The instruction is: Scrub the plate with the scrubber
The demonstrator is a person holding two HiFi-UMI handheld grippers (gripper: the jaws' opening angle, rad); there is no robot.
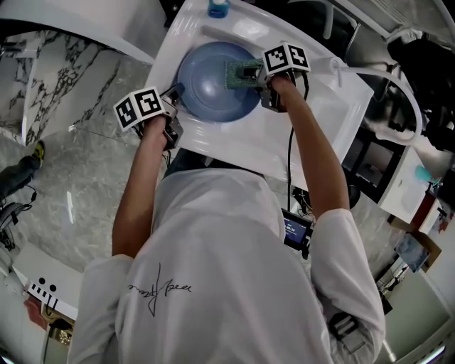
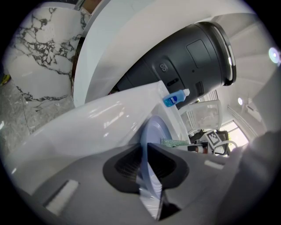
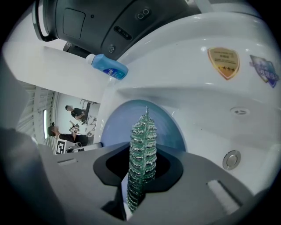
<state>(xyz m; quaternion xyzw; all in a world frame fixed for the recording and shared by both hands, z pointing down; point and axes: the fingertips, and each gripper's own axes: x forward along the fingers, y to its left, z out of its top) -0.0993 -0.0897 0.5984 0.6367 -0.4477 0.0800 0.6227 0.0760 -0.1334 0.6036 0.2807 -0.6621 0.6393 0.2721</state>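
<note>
A pale blue plate [image 1: 213, 82] stands tilted in the white sink [image 1: 313, 121]. My left gripper [image 1: 173, 97] is shut on the plate's left rim; in the left gripper view the plate [image 2: 153, 136] runs edge-on between the jaws of the left gripper [image 2: 147, 176]. My right gripper [image 1: 257, 77] is shut on a green scrubber [image 1: 240, 73], which lies against the plate's upper right face. In the right gripper view the scrubber [image 3: 140, 158] stands upright in the right gripper [image 3: 138, 176], with the plate [image 3: 171, 127] behind it.
A blue dish-soap bottle [image 1: 217, 8] lies on the sink's back ledge, also the bottle [image 3: 109, 67] in the right gripper view. A round metal drain button [image 3: 231, 159] sits on the sink wall. Marble floor [image 1: 78, 149] lies to the left, equipment at right.
</note>
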